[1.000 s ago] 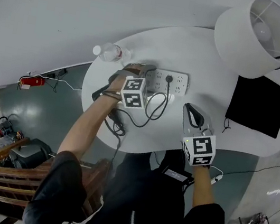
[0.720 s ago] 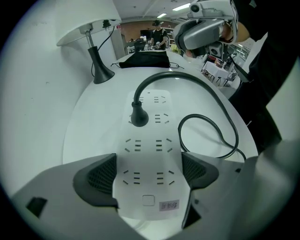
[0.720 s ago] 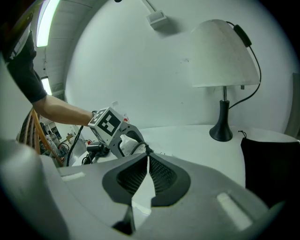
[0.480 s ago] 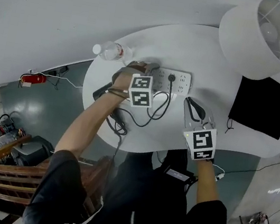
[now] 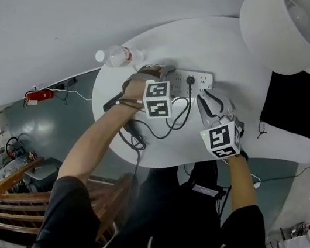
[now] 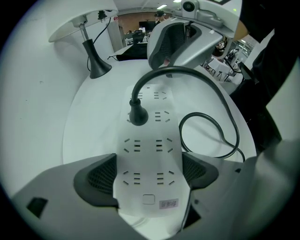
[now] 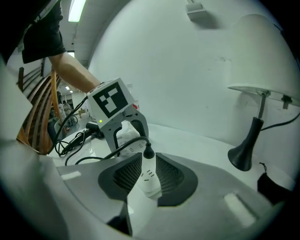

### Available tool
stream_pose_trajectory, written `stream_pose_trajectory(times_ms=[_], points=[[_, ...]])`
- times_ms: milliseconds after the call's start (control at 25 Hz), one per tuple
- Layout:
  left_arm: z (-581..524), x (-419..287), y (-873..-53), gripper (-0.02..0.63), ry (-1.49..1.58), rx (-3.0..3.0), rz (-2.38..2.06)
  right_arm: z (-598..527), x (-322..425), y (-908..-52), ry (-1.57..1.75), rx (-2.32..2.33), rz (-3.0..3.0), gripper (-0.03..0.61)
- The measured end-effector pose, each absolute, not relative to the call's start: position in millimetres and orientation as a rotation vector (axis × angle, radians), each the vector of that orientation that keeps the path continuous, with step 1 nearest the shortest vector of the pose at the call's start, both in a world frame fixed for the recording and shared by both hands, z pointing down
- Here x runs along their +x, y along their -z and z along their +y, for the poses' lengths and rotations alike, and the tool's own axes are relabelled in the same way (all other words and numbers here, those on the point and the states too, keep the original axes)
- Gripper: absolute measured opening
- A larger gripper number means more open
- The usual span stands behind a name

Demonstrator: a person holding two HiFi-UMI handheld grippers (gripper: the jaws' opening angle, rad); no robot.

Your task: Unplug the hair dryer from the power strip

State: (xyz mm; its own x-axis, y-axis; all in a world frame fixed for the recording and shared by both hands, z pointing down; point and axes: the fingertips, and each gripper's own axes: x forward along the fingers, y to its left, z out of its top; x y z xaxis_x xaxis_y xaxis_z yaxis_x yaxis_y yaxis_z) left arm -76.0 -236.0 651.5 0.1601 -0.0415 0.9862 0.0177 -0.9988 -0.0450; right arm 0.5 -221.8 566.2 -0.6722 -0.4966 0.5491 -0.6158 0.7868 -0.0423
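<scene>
Left gripper [image 6: 149,161] clamps the power strip [image 6: 147,140] on the table [image 6: 84,126], plug [image 6: 138,115] seated mid-strip; right gripper [image 7: 149,161], jaws just opening around what looks like the strip's end, could grab strip instead of plug.

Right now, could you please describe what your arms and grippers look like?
The left gripper and right gripper are light grey, with dark textured fingers and a white cube of black square markers each. The sleeves are short and dark.

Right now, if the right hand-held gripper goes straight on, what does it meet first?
Probably the near end of the power strip, seen between the jaws of the right hand-held gripper, which have just been opening; the black plug stands just behind.
</scene>
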Motion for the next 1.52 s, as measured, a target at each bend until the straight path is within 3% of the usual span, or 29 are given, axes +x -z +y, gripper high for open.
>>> stream_pose_trajectory(times_ms=[280,480,960,1520], points=[[-234.7,-78.8,-652.2,0.411,2.031,-2.337,0.033,-230.1,-26.3,-579.1,-0.093,0.701,-2.487,0.184],[-235.8,-78.8,-654.1,0.411,2.063,-2.301,0.032,-243.0,-43.4,-584.5,-0.057,0.662,-2.503,0.186],[-236.1,-77.4,-654.3,0.411,2.052,-2.300,0.041,-255.2,-52.9,-582.4,-0.123,0.664,-2.533,0.049],[-236.4,-77.2,-655.4,0.413,2.062,-2.285,0.046,-257.1,-52.5,-580.3,-0.217,0.715,-2.509,0.043]])
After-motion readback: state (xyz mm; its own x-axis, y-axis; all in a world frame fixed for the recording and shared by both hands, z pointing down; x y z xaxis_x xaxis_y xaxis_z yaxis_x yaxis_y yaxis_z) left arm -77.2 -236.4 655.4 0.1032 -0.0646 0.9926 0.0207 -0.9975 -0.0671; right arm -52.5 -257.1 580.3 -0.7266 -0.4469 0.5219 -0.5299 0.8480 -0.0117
